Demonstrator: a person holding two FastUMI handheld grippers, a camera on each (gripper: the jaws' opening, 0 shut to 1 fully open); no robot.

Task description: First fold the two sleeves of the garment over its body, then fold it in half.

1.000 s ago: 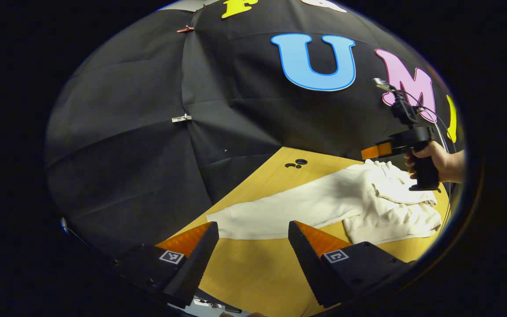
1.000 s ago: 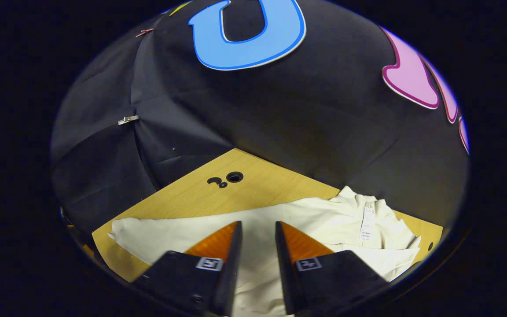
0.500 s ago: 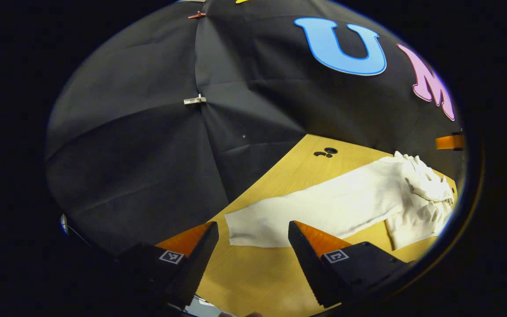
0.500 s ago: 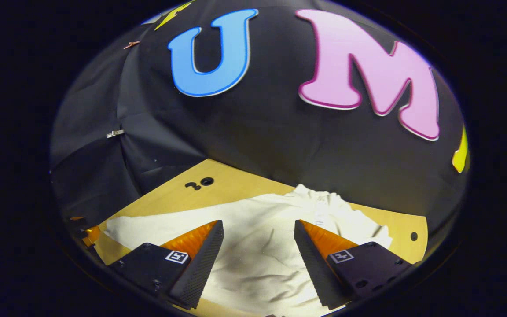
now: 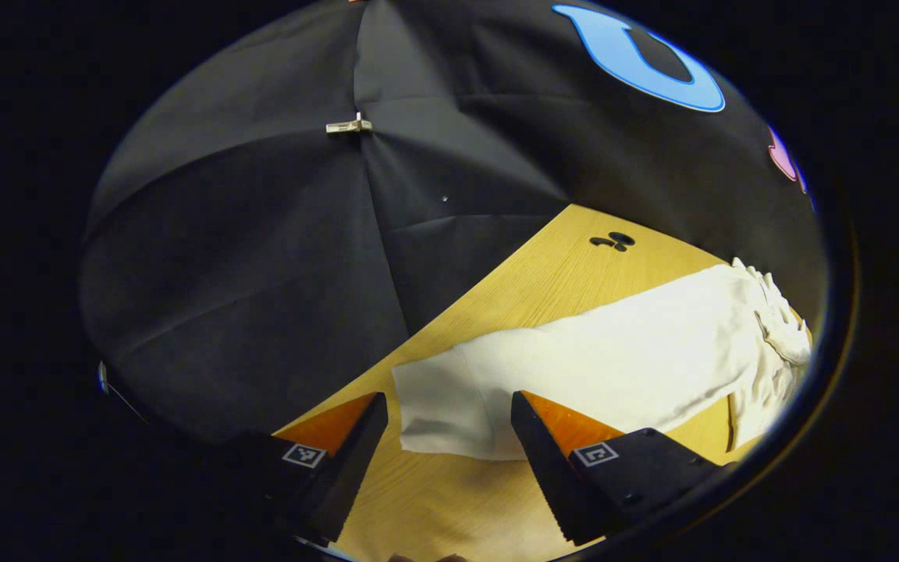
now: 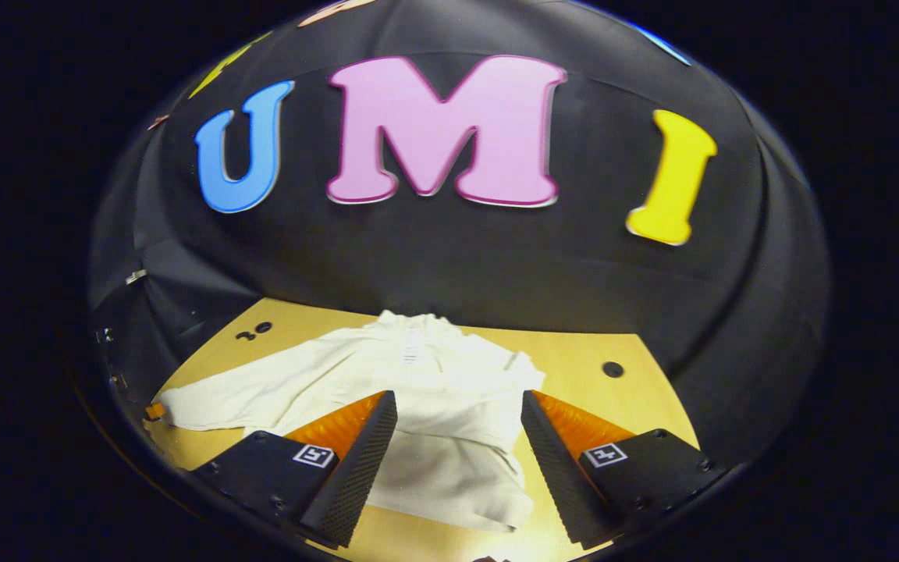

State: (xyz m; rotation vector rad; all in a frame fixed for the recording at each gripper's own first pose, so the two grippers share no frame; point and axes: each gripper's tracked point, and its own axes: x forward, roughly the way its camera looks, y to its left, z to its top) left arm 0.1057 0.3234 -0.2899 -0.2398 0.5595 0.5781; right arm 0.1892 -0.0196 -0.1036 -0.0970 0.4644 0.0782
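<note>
A white long-sleeved garment [image 6: 449, 382] lies on the wooden table [image 6: 574, 359], collar toward the back wall. One sleeve [image 6: 246, 394] stretches flat to the left. On the garment's right side the cloth is doubled over the body. My right gripper [image 6: 457, 402] hovers open above the body's lower half, holding nothing. In the left gripper view the stretched sleeve [image 5: 613, 351] runs to the right, and its cuff [image 5: 438, 410] lies just beyond my open left gripper [image 5: 447, 406], between the fingertips. I cannot tell if they touch it.
The black cloth wall closes the table's back and left sides. Small cable holes sit at the back left [image 5: 612, 240] and back right [image 6: 612, 368] of the tabletop. Bare wood shows in front of the cuff and right of the garment.
My right gripper went from a narrow gap to wide open and drew back, turning right. My left gripper moved closer to the sleeve's cuff, staying open.
</note>
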